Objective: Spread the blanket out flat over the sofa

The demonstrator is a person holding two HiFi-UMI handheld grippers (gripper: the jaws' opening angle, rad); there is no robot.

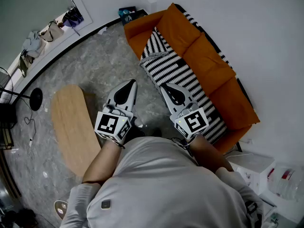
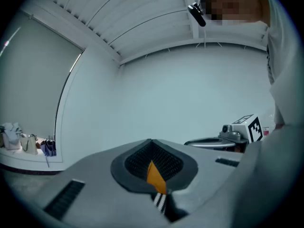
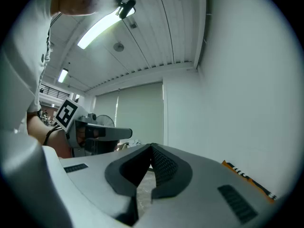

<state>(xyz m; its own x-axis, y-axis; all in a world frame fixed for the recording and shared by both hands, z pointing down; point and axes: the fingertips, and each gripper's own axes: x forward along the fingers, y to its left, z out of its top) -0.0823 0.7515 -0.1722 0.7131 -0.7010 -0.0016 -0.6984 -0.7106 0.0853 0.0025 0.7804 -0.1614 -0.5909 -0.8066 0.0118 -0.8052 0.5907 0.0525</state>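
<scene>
An orange sofa [image 1: 209, 61] stands along the white wall at the right of the head view. A black-and-white striped blanket [image 1: 183, 77] lies along its seat and over the front edge, bunched in a fold at the far end. Both grippers are held level in front of the person, apart from the blanket. My left gripper [image 1: 129, 83] is shut and holds nothing; a sliver of the sofa [image 2: 156, 175] and blanket [image 2: 160, 201] shows below its tips [image 2: 151, 141]. My right gripper [image 1: 166, 87] is shut and bare, above the blanket's near front edge; its tips [image 3: 152, 146] meet.
An oval wooden coffee table [image 1: 71, 122] stands on the grey stone floor at the left. A black round stand base [image 1: 35, 99] sits beyond it. Bags [image 1: 50, 32] lie by the far wall. A dark box [image 1: 127, 13] sits at the sofa's far end, white boxes [image 1: 256, 167] at its near end.
</scene>
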